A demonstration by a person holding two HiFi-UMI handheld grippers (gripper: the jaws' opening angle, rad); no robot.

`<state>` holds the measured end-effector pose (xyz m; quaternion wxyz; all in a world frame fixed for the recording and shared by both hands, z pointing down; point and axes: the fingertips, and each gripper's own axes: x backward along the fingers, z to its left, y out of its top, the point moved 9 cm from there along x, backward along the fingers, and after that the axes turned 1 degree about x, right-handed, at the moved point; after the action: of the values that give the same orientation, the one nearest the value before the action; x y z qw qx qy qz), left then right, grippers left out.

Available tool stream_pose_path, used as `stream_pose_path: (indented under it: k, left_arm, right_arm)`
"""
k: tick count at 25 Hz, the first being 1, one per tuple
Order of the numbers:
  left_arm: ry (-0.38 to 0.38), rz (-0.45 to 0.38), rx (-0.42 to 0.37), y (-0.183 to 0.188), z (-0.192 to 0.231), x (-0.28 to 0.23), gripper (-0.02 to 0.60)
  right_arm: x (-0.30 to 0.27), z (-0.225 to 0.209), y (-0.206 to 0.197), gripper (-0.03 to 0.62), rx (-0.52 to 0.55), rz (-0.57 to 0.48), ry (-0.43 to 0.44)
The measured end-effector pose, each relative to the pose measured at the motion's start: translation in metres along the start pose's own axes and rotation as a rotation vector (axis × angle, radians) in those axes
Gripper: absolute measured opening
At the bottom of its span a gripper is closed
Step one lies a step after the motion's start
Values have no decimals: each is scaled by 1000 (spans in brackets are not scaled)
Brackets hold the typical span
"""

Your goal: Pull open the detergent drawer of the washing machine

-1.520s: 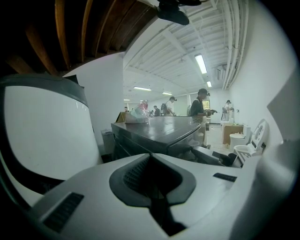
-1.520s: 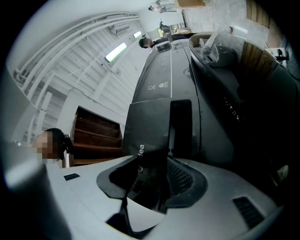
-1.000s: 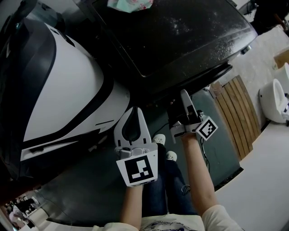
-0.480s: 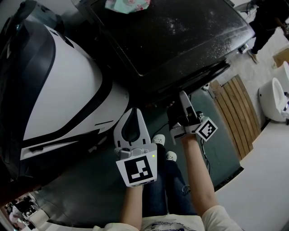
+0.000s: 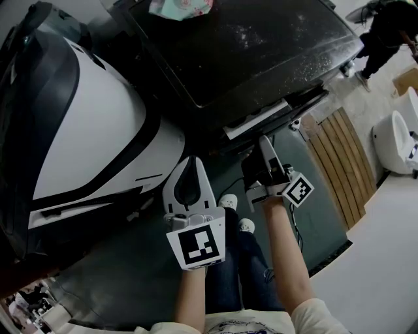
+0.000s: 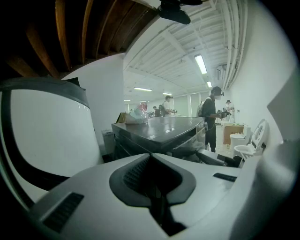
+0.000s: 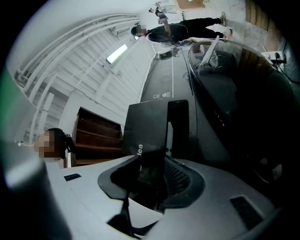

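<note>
The dark washing machine (image 5: 248, 45) fills the upper middle of the head view. Its detergent drawer (image 5: 256, 121) stands out a little from the front, with a white strip of its inside showing. My right gripper (image 5: 264, 149) points at the machine's front and is shut on the drawer's dark front panel (image 7: 150, 126), which runs up between the jaws in the right gripper view. My left gripper (image 5: 194, 163) hangs to the left of it, apart from the machine, shut and holding nothing. In the left gripper view the machine (image 6: 159, 129) lies ahead.
A large white and black appliance (image 5: 85, 130) stands close on the left. A slatted wooden platform (image 5: 343, 163) and a white toilet (image 5: 395, 140) lie to the right. A person (image 5: 385, 26) stands at the top right. A cloth (image 5: 179, 6) rests on the machine's top.
The drawer has slid out of the machine's front, and a white strip of its inside now shows. The left gripper has stayed where it was.
</note>
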<state>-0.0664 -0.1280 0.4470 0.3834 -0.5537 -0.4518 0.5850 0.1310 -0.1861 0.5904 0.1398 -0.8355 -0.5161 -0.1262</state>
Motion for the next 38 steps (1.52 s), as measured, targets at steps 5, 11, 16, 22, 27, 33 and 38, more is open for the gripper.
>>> stream_pose_path:
  k: [5,11,16,22,27,33,38]
  left_arm:
    - [-4,-9,2,3,-4,5,14]
    - [-9,-14,-4,3,-8,11,14]
    - [-13,-19,-7,4,-12,17,14]
    - [-11,-25,-6,5,-17,22,14]
    - [-13,-24,-9,5,-23,27,14]
    - [-11,-30,-10,5,-29,34,14]
    - [-15,-30,-11,3,-36,42,14]
  right_arm:
    - [4,3,0,173,1,1,-3]
    - [12,7,1,173,2,2,-9]
    - [20,11,0,173,1,-1,-13]
    - [25,13,1,173,-2,3,-15]
    - [38,16,1,172,-2,-3,-8]
    - [52,22,2,172,0,-7,-8]
    - [56,26,3,172,4,2,-18]
